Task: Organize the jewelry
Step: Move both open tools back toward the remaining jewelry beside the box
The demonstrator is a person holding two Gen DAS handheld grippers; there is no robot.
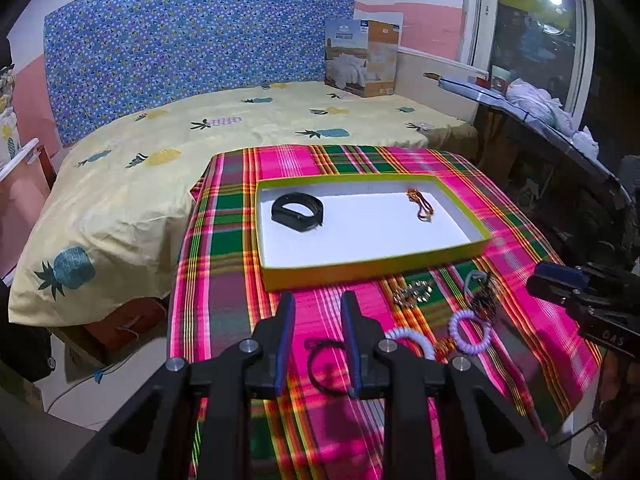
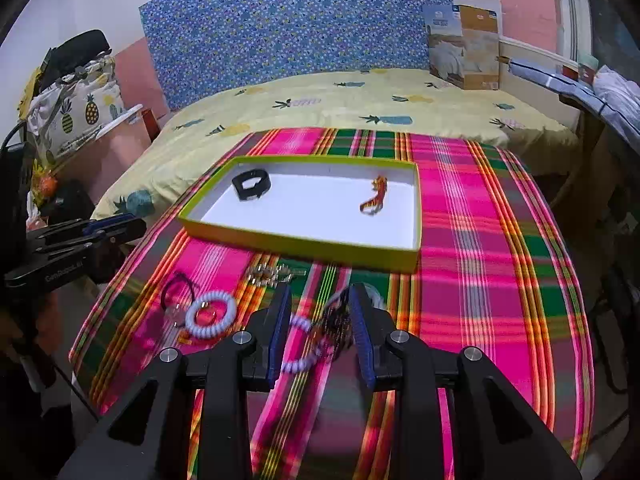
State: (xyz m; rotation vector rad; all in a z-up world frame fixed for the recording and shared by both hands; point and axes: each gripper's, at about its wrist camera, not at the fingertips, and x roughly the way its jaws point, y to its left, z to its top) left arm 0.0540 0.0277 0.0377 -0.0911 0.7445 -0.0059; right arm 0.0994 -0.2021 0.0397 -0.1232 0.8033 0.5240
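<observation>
A white tray with a yellow-green rim (image 1: 372, 266) (image 2: 304, 246) lies on the plaid cloth. In it are a black band (image 1: 297, 212) (image 2: 251, 186) and an orange-brown bracelet (image 1: 421, 205) (image 2: 375, 200). In front of it, loose on the cloth, are a gold chain (image 1: 412, 292) (image 2: 272, 274), dark beads (image 1: 484, 304) (image 2: 336, 322), a lavender coil ring (image 1: 464, 332) (image 2: 300, 346), a white coil bracelet (image 1: 408, 338) (image 2: 210, 316) and a black cord loop (image 1: 324, 364) (image 2: 178, 288). My left gripper (image 1: 318, 298) (image 2: 134, 224) hovers open and empty. My right gripper (image 2: 319, 292) (image 1: 538, 280) hangs open above the beads and the lavender coil, holding nothing.
The plaid-covered table (image 2: 480, 240) stands against a bed with a pineapple sheet (image 1: 132, 176). A cardboard box (image 1: 362, 56) sits at the bed's far end. A cluttered shelf (image 1: 532, 100) runs along the right, by a window. A bundle of bags (image 2: 72, 92) is piled at the left.
</observation>
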